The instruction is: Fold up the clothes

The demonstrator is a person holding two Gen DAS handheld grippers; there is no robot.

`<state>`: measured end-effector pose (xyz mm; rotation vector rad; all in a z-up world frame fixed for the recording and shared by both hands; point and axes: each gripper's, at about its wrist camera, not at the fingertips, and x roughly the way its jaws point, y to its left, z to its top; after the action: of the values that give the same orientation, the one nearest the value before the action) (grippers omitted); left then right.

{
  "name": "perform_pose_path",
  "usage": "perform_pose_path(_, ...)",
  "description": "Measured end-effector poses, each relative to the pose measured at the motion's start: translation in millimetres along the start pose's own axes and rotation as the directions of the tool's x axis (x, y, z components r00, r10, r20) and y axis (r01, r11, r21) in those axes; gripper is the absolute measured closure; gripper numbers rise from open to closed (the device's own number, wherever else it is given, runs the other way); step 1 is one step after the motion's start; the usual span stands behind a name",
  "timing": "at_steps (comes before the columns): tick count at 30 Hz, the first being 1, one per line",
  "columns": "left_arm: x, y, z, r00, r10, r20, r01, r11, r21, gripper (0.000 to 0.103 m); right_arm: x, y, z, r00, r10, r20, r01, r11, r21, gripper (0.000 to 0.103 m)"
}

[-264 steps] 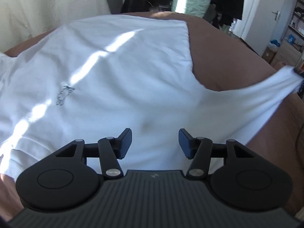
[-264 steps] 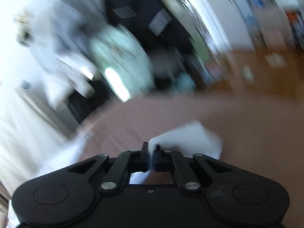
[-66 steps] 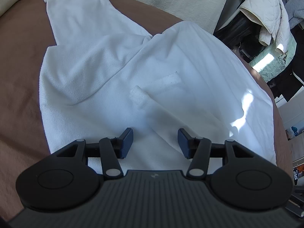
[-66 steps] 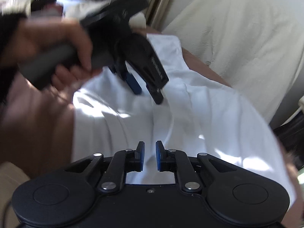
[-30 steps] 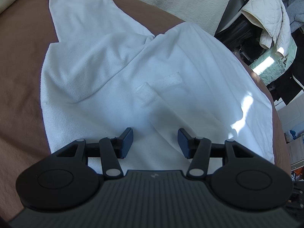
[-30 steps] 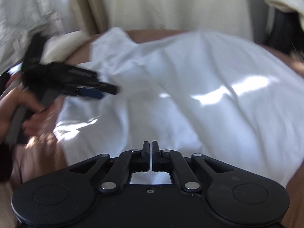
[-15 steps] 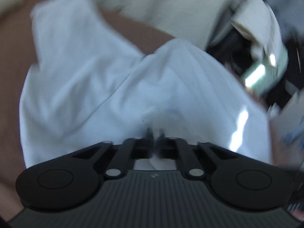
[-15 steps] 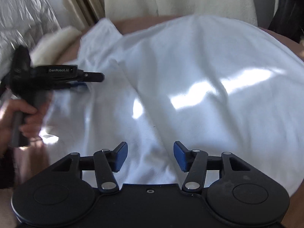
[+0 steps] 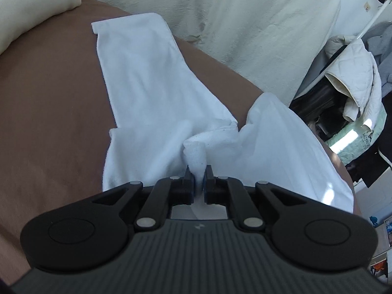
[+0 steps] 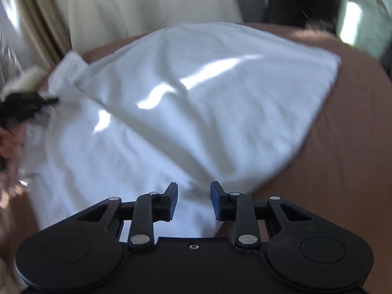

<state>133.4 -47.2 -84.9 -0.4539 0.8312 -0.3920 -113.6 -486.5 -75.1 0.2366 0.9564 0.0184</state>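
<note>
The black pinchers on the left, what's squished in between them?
A bunched-up bit of the white shirt, pinched by the left gripper. The left wrist view shows it.

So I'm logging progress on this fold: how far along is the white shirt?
Early. Done: the white shirt lies spread on the brown bed cover. In hand: the left gripper is shut on a bunched pinch of it near the collar; the right gripper, jaws just closing but apart, hovers over the hem. Left: one sleeve lies unfolded, and the body folds.
</note>
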Motion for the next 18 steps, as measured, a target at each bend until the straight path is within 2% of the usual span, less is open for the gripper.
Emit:
perform_pose_path(3,-1.2,-6.1,-0.2,0.998,0.056,0.016,-0.057,0.996,0.064,0.096,-10.0,6.3,-17.7,0.995,0.083,-0.056,-0.081,0.996,0.034,0.047)
perform_pose_path(4,-4.1,-7.9,0.2,0.995,0.094,0.041,-0.098,0.991,0.092,0.096,-11.5,11.5,-24.6,0.99,0.114,-0.087,-0.112,0.993,0.025,0.046)
perform_pose_path(6,-9.6,-10.6,1.8,0.982,0.165,0.091,-0.176,0.975,0.137,0.096,-9.3,26.5,-46.7,0.979,0.106,-0.172,-0.116,0.992,-0.05,0.046)
perform_pose_path(8,-20.3,-7.5,5.3,0.976,0.184,0.117,-0.2,0.97,0.136,0.096,-2.7,47.4,-63.9,0.976,0.034,-0.216,-0.079,0.975,-0.206,0.066)
perform_pose_path(9,-24.3,-5.7,7.2,0.977,0.178,0.117,-0.192,0.974,0.121,0.096,-0.3,57.4,-72.2,0.974,0.001,-0.228,-0.067,0.957,-0.283,0.082)
perform_pose_path(12,-34.6,-4.2,11.1,0.976,0.189,0.111,-0.2,0.975,0.099,0.096,-5.7,58.5,-72.6,0.965,0.018,-0.263,-0.088,0.963,-0.256,0.087)
perform_pose_path(15,-42.0,-8.3,11.5,0.964,0.248,0.098,-0.259,0.957,0.133,0.089,-12.3,56.0,-68.9,0.945,0.026,-0.327,-0.114,0.961,-0.254,0.095)
perform_pose_path(16,-44.4,-9.4,11.7,0.961,0.259,0.096,-0.271,0.953,0.139,0.087,-16.7,56.9,-66.9,0.949,0.019,-0.315,-0.111,0.955,-0.275,0.094)
perform_pose_path(17,-48.1,-9.8,10.9,0.96,0.26,0.104,-0.272,0.953,0.135,0.086,-22.5,55.2,-62.4,0.964,0.007,-0.266,-0.084,0.956,-0.281,0.093)
perform_pose_path(18,-51.8,-10.2,10.1,0.959,0.259,0.113,-0.273,0.953,0.129,0.084,-28.2,53.5,-57.9,0.977,-0.005,-0.215,-0.057,0.957,-0.285,0.086)
